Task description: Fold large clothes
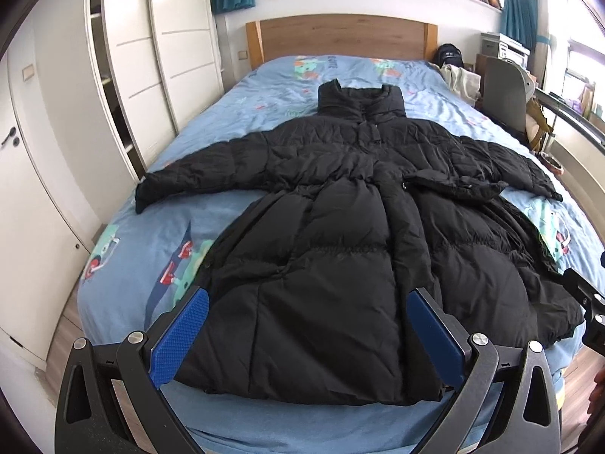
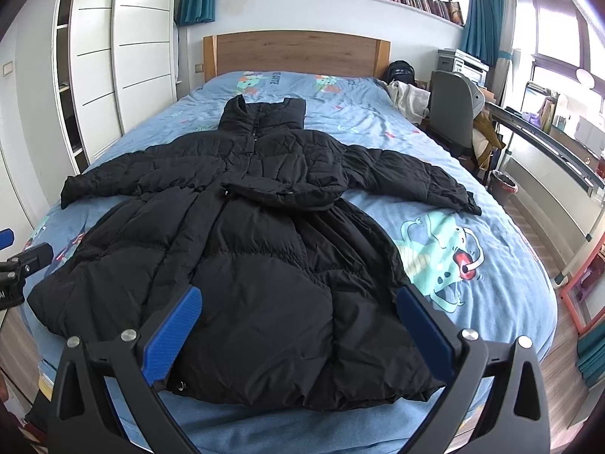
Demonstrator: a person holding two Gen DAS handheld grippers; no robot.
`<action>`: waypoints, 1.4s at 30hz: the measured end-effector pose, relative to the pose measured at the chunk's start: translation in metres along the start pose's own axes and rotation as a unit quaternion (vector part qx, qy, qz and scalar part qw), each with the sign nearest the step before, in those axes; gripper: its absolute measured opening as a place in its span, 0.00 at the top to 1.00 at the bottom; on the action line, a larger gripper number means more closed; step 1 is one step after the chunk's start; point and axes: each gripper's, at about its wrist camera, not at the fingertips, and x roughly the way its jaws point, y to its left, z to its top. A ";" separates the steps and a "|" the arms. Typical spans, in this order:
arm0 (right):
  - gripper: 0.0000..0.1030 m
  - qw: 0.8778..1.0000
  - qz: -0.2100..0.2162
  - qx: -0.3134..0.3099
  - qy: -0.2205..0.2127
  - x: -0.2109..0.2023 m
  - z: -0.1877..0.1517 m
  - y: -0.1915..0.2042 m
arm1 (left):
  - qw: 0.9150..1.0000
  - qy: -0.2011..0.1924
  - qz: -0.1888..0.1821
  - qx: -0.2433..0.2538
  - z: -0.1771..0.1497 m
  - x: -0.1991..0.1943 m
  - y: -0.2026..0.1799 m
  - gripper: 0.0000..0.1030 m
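Coat [image 1: 340,234] is lying flat on the bed [image 1: 159,249], collar at the far end near the headboard [image 1: 340,38], hem at the near edge, both sleeves stretching out left and right. Left gripper [image 1: 308,331] is hovering over the near hem with its blue pads [image 1: 181,336] spread wide, holding nothing. Right gripper [image 2: 300,325] is hanging beside it over the same hem, jaws equally wide apart and gripping nothing

Black coat [image 1: 340,246] on blue cartoon-printed bedspread [image 2: 472,227]; blue fingers [image 1: 181,336].
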 end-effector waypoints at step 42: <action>0.00 0.996 -0.081 -0.012 0.029 0.193 0.133 -0.043 | 0.858 0.091 0.075 -0.500 0.128 0.340 0.364 0.09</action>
